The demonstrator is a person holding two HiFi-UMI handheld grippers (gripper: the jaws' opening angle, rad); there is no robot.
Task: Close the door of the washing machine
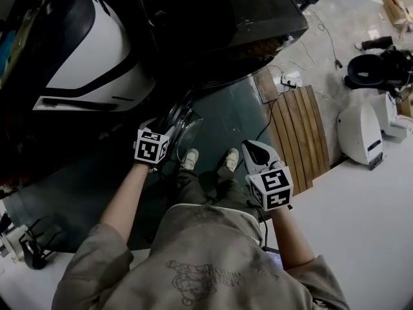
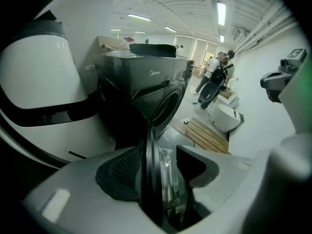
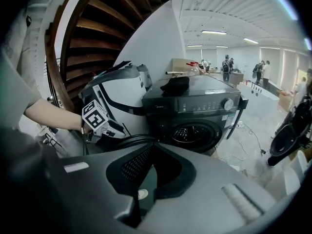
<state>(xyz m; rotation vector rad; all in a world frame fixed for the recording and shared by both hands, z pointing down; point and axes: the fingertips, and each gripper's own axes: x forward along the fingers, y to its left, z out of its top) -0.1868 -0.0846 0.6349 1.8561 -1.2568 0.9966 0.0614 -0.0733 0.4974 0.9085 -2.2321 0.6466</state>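
Seemingly stiff, light on its hinge and slick at the glass, the door [image 1: 182, 123] stands open at centre-left of the head view, below the washing machine [image 1: 245, 18]; its outer rim looks the surest hold. Left gripper view: the left tongs [image 2: 158, 162] pinch that rim edge-on. Right gripper view: the right tongs [image 3: 154, 147] sit closed on nothing, low centre.

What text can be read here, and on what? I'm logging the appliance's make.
"Midea": on the washer, top front, in the left gripper view.
Labels on its panel: too small to read.
Print on the shirt: too blurred to read.
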